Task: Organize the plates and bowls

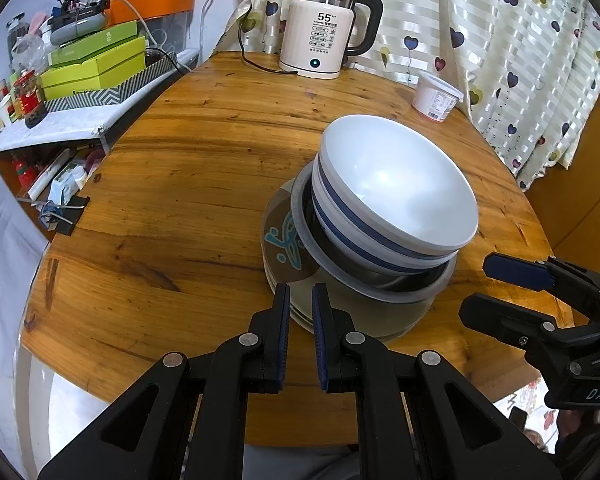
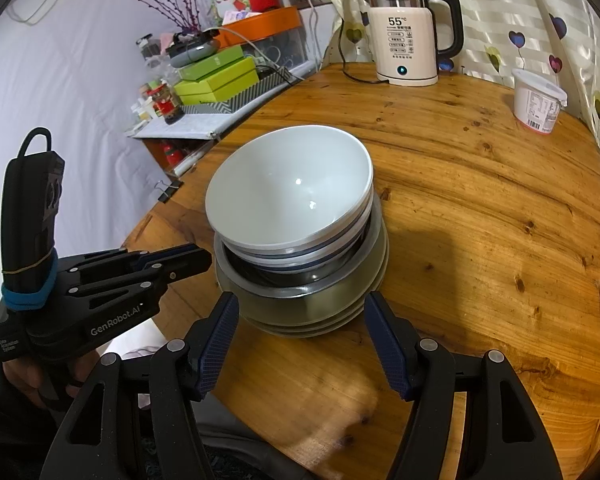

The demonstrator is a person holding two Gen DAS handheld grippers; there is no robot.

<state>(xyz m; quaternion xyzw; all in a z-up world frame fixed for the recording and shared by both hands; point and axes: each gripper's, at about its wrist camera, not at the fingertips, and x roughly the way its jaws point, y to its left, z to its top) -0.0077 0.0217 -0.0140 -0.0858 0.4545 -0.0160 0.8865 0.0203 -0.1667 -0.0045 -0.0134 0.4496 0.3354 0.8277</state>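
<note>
Right wrist view, white stacked bowls (image 2: 288, 196) on grey plates (image 2: 312, 316), round wooden tabletop (image 2: 480, 220), right hand-held gripper (image 2: 302, 338) spread near the stack, left hand-held gripper (image 2: 198, 258) pressed together, empty.

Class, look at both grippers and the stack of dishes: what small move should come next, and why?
Probably draw both grippers back. The white bowls already sit nested in the metal bowl on the plates, so the stack looks finished. The right gripper is open with nothing between its fingers, and the left gripper is shut on nothing.
</note>
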